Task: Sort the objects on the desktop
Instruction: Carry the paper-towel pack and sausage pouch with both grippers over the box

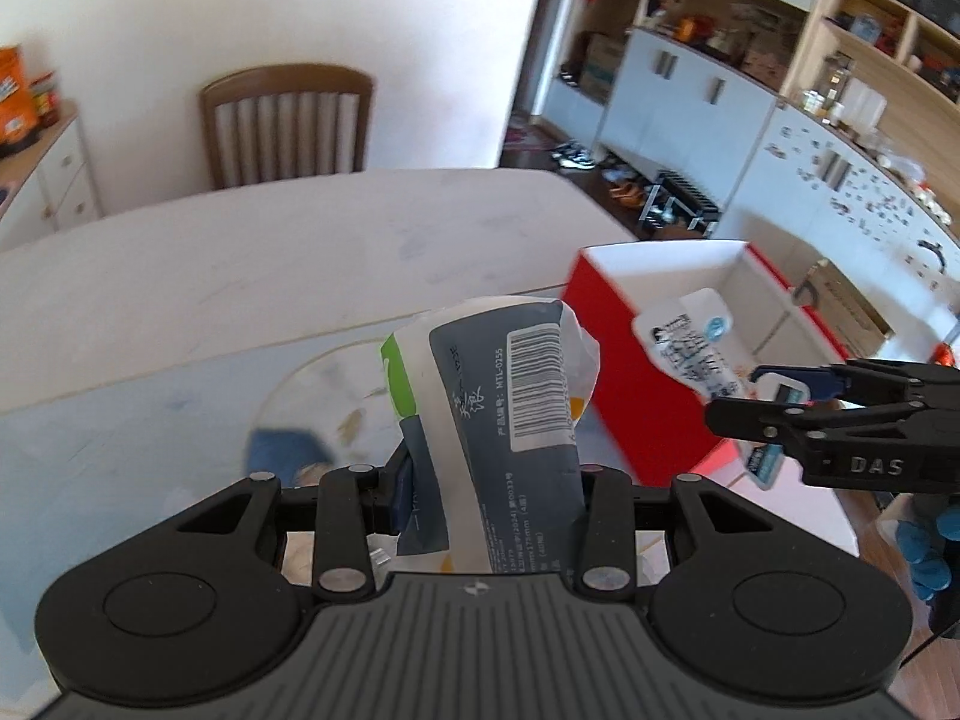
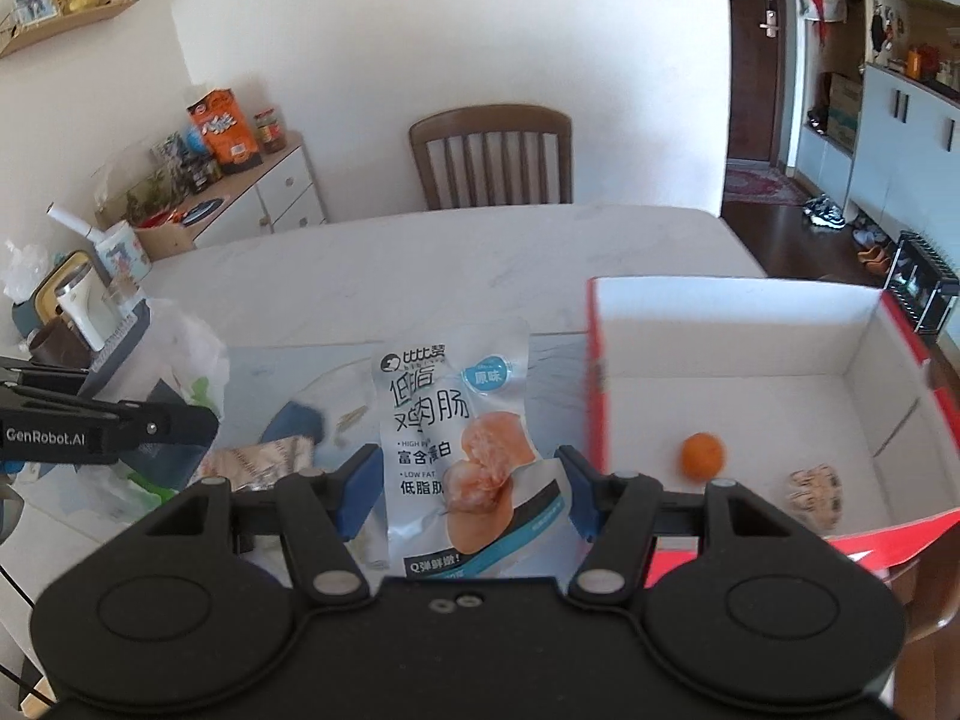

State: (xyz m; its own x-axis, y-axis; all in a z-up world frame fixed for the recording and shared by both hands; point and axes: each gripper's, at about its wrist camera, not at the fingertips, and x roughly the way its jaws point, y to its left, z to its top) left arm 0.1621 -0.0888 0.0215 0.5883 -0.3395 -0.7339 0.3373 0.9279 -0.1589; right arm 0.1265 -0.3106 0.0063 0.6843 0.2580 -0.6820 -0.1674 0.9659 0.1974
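The left gripper (image 1: pixel 489 480) is clamped on a grey-and-white barcoded packet (image 1: pixel 504 396), held up just left of the red box (image 2: pixel 600 396). The right gripper (image 2: pixel 471 480) pinches a chicken sausage pouch (image 2: pixel 462 438) beside the box's left wall. Inside the box lie an orange (image 2: pixel 702 455) and a small wrapped snack (image 2: pixel 813 495). Beyond the box stretches the white table (image 2: pixel 420 264), then a wooden chair (image 2: pixel 492 156).

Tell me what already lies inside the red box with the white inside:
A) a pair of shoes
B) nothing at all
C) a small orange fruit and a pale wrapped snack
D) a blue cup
C: in the right wrist view, a small orange fruit and a pale wrapped snack rest on the white floor of the red box.
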